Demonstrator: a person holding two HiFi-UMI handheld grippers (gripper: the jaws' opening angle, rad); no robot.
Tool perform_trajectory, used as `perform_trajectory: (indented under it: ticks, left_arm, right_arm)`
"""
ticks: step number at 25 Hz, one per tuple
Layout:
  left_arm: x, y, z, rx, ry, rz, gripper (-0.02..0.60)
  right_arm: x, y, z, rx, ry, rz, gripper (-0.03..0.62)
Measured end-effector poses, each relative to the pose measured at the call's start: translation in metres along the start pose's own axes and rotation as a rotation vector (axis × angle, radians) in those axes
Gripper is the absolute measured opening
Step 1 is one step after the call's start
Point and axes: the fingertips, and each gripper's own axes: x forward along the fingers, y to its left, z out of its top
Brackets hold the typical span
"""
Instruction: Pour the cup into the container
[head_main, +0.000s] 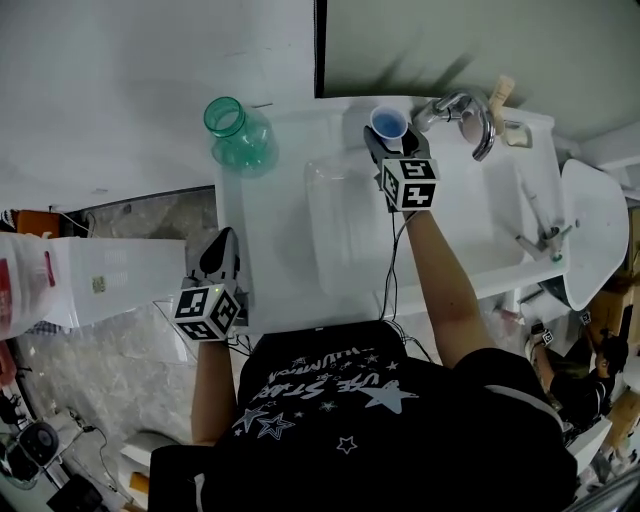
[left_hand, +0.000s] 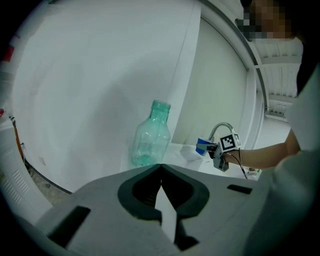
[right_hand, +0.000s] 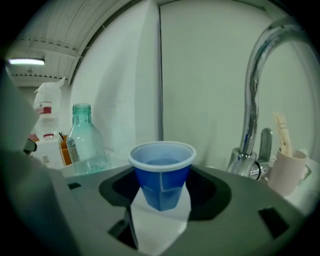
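Right gripper view: right gripper (right_hand: 162, 192) grips blue cup (right_hand: 161, 182) holding liquid (right_hand: 161, 161); left gripper (left_hand: 161, 170) closed; bottle (left_hand: 150, 142) uncapped.

The cup (right_hand: 162, 175), small, blue outside and pale inside with a white rim, is standing upright between the jaws of the right gripper (right_hand: 161, 194), which are pressing on its sides. Clear liquid is sitting partway up inside it. The container (head_main: 240, 135), a clear green-tinted bottle with a wide open mouth, is standing upright on the white worktop (head_main: 270, 230), well apart from the cup on its left.
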Motion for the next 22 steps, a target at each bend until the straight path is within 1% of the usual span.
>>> perform_trajectory:
  ticks: [4,11,14,18,22]
  left_arm:
    - [-0.005,0.008,0.01,0.013,-0.023,-0.011,0.011]
    - [-0.009,0.013,0.03,0.038,-0.06,-0.034,0.011]
    - [-0.009,0.017,0.042,0.037,-0.078,-0.044,0.011]
    - [-0.007,0.019,0.056,0.043,-0.1,-0.058,0.011]
    - [-0.005,0.022,0.063,0.029,-0.112,-0.076,0.011]
  right_arm:
    - [-0.009,0.011,0.014,-0.03,-0.005,0.01,0.278]
    - [-0.022,0.042,0.047,-0.028,-0.043,0.081,0.278]
    - [-0.025,0.055,0.063,-0.028,-0.051,0.111,0.278]
    - [-0.027,0.07,0.083,-0.065,-0.044,0.149,0.278]
    - [-0.027,0.089,0.103,-0.118,-0.046,0.19,0.278]
